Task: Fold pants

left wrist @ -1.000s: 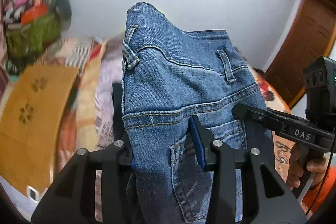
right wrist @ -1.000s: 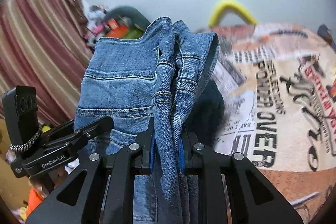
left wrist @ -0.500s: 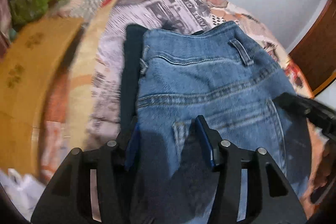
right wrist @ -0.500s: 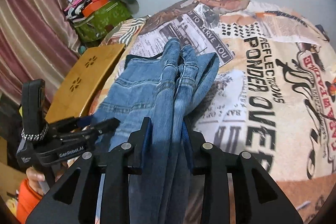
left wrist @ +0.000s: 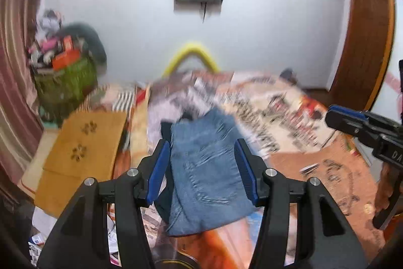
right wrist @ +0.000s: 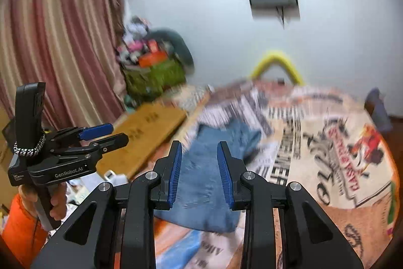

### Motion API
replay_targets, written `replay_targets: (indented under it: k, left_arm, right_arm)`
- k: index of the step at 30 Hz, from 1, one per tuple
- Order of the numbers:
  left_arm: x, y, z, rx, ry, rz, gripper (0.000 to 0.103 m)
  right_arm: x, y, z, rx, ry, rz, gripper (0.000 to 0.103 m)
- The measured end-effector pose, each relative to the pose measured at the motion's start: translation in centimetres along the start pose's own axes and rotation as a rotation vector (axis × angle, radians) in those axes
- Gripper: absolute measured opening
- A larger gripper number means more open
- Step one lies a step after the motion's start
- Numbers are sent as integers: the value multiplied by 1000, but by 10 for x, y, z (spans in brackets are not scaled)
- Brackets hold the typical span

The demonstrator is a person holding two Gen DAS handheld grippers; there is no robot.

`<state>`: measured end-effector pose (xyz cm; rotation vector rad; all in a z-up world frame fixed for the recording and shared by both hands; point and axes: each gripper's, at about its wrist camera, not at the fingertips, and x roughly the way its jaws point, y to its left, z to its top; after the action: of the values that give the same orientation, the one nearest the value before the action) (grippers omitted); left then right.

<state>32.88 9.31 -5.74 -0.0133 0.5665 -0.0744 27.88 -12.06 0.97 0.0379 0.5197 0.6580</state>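
One pair of jeans (left wrist: 204,168) folded flat on bedspread (left wrist: 327,168) | left gripper (left wrist: 202,168) fingers apart | right gripper (right wrist: 200,175) fingers apart

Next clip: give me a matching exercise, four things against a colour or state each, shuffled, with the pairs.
Things:
1. jeans
2. left tongs
3. wooden board
4. foam arch

States:
A. yellow, by the wall
B. folded, lying on the bed
C. open, empty
D. tan, left of the jeans

Pairs: 1-B, 2-C, 3-D, 4-A
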Motion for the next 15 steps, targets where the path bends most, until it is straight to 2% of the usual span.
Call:
replay_targets:
  k: [3, 7, 12, 14, 15]
  left_arm:
    - [-66, -20, 4, 26, -118, -3, 54]
    - [-136, -44, -4, 50, -236, 14, 55]
    - [-198, -61, -29, 44, -341, 42, 56]
    - [-219, -65, -44, 32, -377, 45, 63]
    - [-227, -67, -50, 27, -389, 47, 70]
  right_arm:
    - [-43, 25, 4, -38, -87, 10, 28]
    - [-96, 58, -2, -99, -196, 9, 28]
    - [-138, 86, -22, -136, -287, -23, 28]
    - [-145, 90, -31, -127, -303, -38, 32]
    - [-147, 91, -35, -117, -304, -40, 37]
